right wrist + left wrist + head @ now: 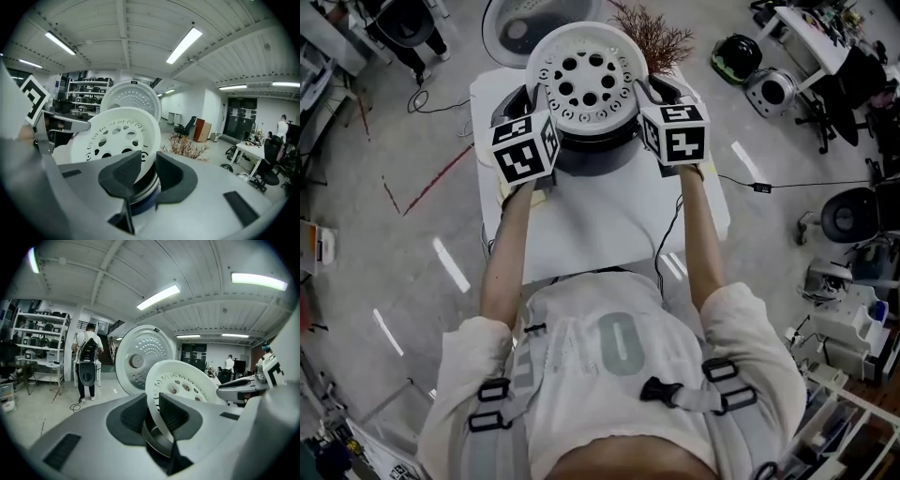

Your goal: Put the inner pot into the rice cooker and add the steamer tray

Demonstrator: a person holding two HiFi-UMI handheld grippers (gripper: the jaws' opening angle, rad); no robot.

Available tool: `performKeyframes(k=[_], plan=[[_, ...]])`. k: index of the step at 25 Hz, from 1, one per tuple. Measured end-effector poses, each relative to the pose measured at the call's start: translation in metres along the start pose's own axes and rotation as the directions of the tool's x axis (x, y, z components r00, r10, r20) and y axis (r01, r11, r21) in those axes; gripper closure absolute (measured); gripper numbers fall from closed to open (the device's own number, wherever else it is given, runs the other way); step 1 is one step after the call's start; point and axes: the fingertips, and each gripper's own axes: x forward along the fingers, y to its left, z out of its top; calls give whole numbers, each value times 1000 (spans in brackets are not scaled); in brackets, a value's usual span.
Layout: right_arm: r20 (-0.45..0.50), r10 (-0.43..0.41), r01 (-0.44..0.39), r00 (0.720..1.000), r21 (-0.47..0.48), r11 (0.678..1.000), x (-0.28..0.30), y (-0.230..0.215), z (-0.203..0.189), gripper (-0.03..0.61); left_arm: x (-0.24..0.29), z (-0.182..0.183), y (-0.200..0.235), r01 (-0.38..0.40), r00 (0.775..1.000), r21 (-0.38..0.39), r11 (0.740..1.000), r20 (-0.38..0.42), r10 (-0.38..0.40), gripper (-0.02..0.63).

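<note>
A white round steamer tray (586,84) with several holes hangs tilted just above the dark rice cooker (598,155) on the table. My left gripper (534,96) is shut on the tray's left rim and my right gripper (649,92) on its right rim. In the left gripper view the pads of my left gripper (154,406) pinch the steamer tray (185,385), with a metal pot rim (152,439) right below. In the right gripper view my right gripper (147,168) clamps the steamer tray (117,136) above the rice cooker (140,199). The cooker's lid (140,357) stands open behind.
The cooker stands at the far end of a small white table (609,225), with a black cable (670,230) across it. A dried plant (656,37) lies behind. A person with a backpack (88,359) stands by shelves; desks and chairs (262,161) fill the right.
</note>
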Motion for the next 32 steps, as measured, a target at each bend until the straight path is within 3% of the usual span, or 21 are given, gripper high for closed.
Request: performKeyframes(k=[11, 23, 28, 30, 32], plan=[[-85, 60, -66, 995, -62, 996, 34, 9, -22, 463, 24, -33, 20, -66, 993, -61, 996, -103, 59, 523], [-126, 100, -103, 987, -18, 995, 26, -2, -36, 462, 31, -49, 7, -69, 980, -44, 997, -191, 60, 523], [-193, 49, -69, 980, -99, 993, 37, 1, -51, 467, 41, -57, 7, -56, 973, -39, 998, -226, 46, 522], [-210, 0, -32, 978, -153, 988, 40, 3, -57, 545, 44, -64, 4, -53, 971, -32, 998, -236, 44, 520], [-208, -42, 2, 977, -187, 982, 41, 6, -59, 554, 44, -66, 4, -60, 972, -26, 998, -228, 52, 521]])
